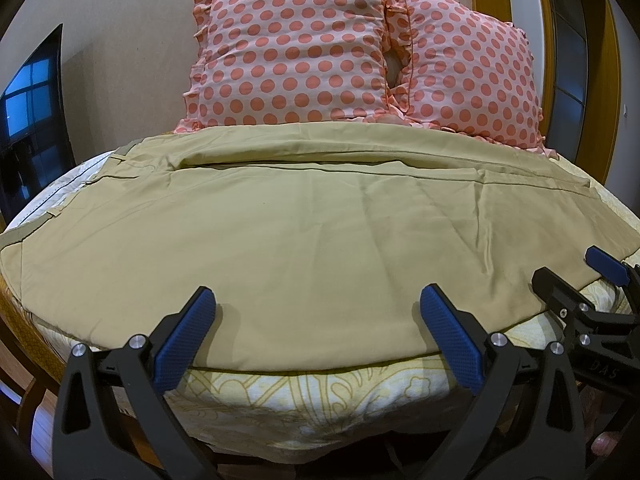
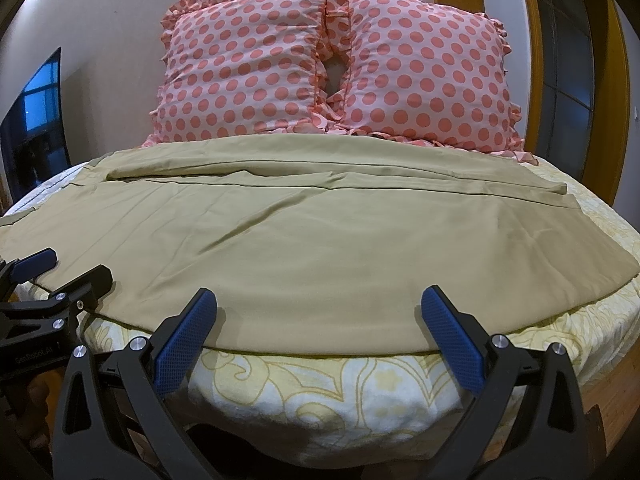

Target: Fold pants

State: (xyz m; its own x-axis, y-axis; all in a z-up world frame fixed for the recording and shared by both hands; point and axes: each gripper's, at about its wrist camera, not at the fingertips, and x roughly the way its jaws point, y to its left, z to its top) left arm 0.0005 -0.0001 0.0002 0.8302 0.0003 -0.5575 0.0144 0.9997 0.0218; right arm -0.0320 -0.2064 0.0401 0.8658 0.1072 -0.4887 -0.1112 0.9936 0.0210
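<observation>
Tan pants (image 1: 304,216) lie spread flat across the bed, one leg folded over the other, with the waistband at the left and the long near edge along the bed's front. They also show in the right wrist view (image 2: 320,232). My left gripper (image 1: 318,298) is open, just above the near edge of the pants, holding nothing. My right gripper (image 2: 319,298) is open, over the same edge further right, empty. Each gripper shows in the other's view: the right one (image 1: 576,276) and the left one (image 2: 72,268).
Two pink polka-dot pillows (image 1: 296,52) (image 2: 424,72) lean against the wall behind the pants. The bed has a yellow patterned sheet (image 2: 320,388) and a wooden frame edge (image 2: 608,412). A dark window (image 1: 32,96) is at the left, a yellow-framed door (image 2: 568,52) at the right.
</observation>
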